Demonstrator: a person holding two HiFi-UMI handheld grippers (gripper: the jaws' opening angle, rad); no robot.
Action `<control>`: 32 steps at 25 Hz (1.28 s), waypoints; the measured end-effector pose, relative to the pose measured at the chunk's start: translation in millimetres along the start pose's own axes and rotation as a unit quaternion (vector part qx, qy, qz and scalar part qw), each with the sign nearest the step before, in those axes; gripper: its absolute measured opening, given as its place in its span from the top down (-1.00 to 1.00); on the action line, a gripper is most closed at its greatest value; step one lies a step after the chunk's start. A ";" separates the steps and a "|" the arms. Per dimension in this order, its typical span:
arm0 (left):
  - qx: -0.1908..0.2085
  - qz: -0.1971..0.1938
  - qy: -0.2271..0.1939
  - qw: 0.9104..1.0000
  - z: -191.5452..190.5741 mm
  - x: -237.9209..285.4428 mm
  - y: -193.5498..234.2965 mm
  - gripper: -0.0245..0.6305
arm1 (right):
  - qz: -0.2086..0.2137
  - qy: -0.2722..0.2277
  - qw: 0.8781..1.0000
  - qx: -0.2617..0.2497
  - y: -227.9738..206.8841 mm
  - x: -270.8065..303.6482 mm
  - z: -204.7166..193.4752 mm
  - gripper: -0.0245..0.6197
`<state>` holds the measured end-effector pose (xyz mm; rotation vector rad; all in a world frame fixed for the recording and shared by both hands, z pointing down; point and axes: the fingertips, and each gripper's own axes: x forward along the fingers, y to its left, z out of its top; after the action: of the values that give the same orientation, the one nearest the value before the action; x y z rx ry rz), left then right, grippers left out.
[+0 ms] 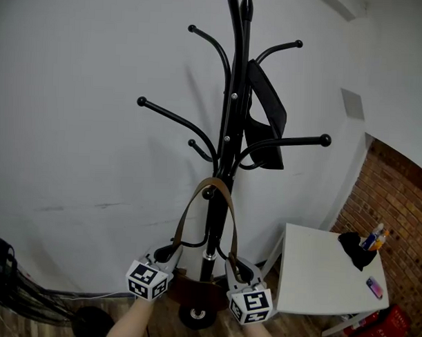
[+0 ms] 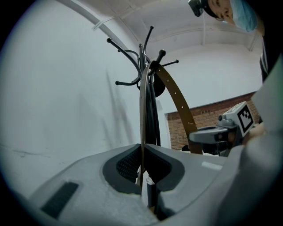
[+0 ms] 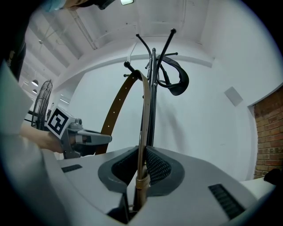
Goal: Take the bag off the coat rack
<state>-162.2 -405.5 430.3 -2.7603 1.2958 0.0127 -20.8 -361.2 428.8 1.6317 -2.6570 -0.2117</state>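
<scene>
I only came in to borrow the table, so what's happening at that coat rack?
A person holds a tool in each hand. The left tool and the right tool are each clamped on one side of the strap, which is looped over a low hook on the coat rack. The bag hangs below, not yet off.

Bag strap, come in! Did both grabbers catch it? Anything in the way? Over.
Both shut on strap: left gripper, right gripper. Strap looped over coat rack peg, bag hanging below. Above: black item, apart from strap.

bag: body partly hidden behind coat rack | rack top: cut off by edge | bench items: too small to tell
</scene>
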 end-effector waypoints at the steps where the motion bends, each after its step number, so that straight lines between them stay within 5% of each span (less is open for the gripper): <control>1: 0.000 0.003 -0.001 1.000 1.8 -1.0 -0.1 0.88 | 0.003 -0.002 1.000 0.000 0.6 0.1 1.7 0.79; 32: 0.028 0.128 -0.015 0.991 40.0 -82.1 -56.1 0.88 | 0.113 -0.050 0.992 0.028 15.8 -52.9 36.4 0.79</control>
<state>-170.3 -303.4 398.8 -2.5190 1.6070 0.0350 -13.8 -303.3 397.8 1.3498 -2.9199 -0.2207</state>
